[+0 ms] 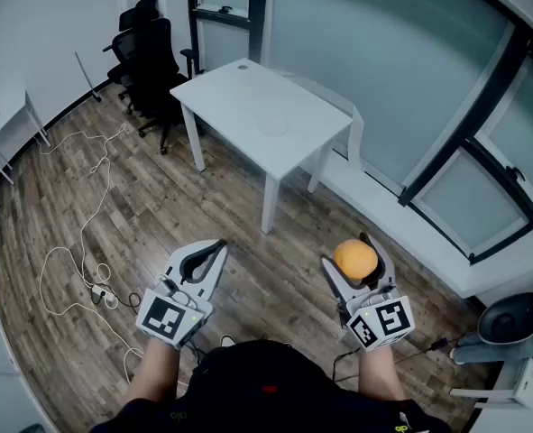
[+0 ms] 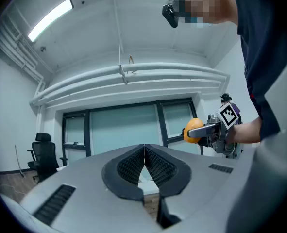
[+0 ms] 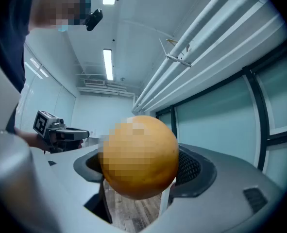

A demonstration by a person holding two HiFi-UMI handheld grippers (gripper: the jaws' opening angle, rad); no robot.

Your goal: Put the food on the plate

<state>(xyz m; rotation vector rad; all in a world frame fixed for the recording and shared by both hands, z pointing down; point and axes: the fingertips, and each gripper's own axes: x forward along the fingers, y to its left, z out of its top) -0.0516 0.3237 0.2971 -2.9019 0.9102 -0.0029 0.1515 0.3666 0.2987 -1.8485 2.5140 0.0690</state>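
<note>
Evidently the task is at an early stage. We see the right gripper (image 1: 358, 253) with its jaws spread wide and clamped on a round orange (image 3: 141, 157), one pad pressing on each side of it. The fruit is carried in the air in front of the person's body, above the wood floor (image 1: 158, 206), and touches no surface. The left gripper (image 1: 210, 253) is held beside it, well apart. Its two ribbed pads (image 2: 131, 166) meet at the tips and nothing lies between them.

Ahead stands a white table (image 1: 248, 97), well apart from both grippers. On its top we make out a faint, pale round shape (image 1: 273, 126) that we take to be the plate, though it is too small and too pale for certainty. We see nothing resting on it. Black office chairs (image 1: 153, 48) stand by the table's far left corner, and cables (image 1: 77, 242) trail over the floor at the left.

We judge that the food is picked up and firmly held, so the first step is done. What remains is to carry it to the table, lower it over the plate and release it. We see no other food, so we cannot say whether further pieces are to follow. Because a round fruit may roll once it is freed, we would expect a low release near the plate's middle.
</note>
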